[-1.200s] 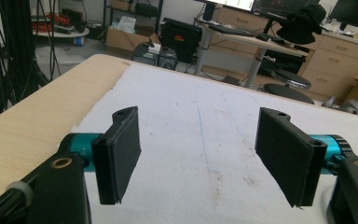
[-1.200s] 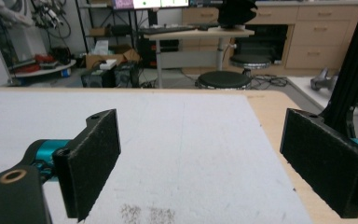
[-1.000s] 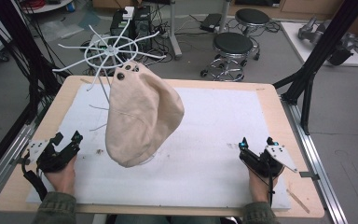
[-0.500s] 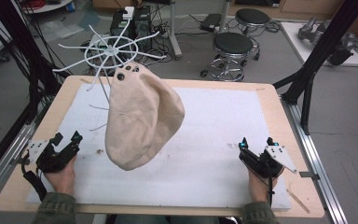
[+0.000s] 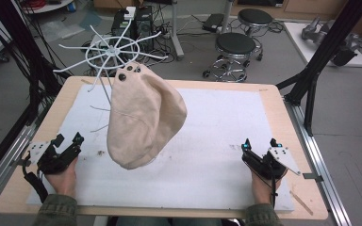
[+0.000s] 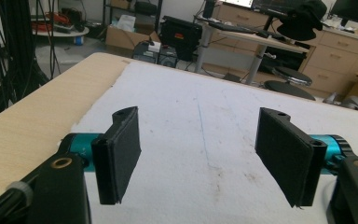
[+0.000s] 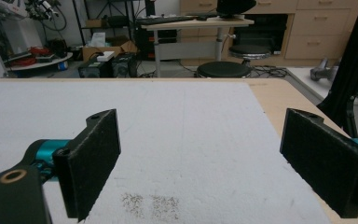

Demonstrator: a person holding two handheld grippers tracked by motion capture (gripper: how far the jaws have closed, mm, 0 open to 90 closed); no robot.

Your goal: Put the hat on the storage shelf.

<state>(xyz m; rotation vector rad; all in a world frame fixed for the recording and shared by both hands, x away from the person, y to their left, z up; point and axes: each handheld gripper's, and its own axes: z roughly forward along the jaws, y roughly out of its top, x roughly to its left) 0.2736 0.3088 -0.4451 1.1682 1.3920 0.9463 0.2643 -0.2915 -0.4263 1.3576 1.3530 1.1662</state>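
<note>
— Bag (image 5: 143, 120), beige cloth with dark eyelets at its top, hung from the white wire rack (image 5: 111, 52) at the far left of the table (image 5: 37, 141); where did it lie from the grippers?

— From the left gripper (image 5: 67, 146) it sat at about one o'clock, near; from the right gripper (image 5: 260, 147) at about ten o'clock, well apart across the white mat (image 5: 226, 122). I judged the left hand (image 5: 62, 173) the nearer one.

— And its long axis?

— It ran from the eyelets at twelve o'clock down toward six, tilted a little so the rounded bottom swung toward the person and hung just over the mat. Whether it touched the mat I couldn't tell.

— How did the fingers stand?

— Both pairs were spread wide with nothing between them. In the left gripper view the left gripper (image 6: 205, 154) showed only stained mat between its black pads; in the right gripper view the right gripper (image 7: 223, 158) looked down bare mat toward the far edge.

— Anything in the way?

— Thin wire arms of the rack stuck out at about eleven o'clock from the bag, on the side a left-hand reach might cross; snagging them seemed a risk. The mat between the right gripper and the bag lay bare. Stools (image 5: 235, 44) and cables (image 5: 14, 61) stood beyond the table, out of the path.
</note>
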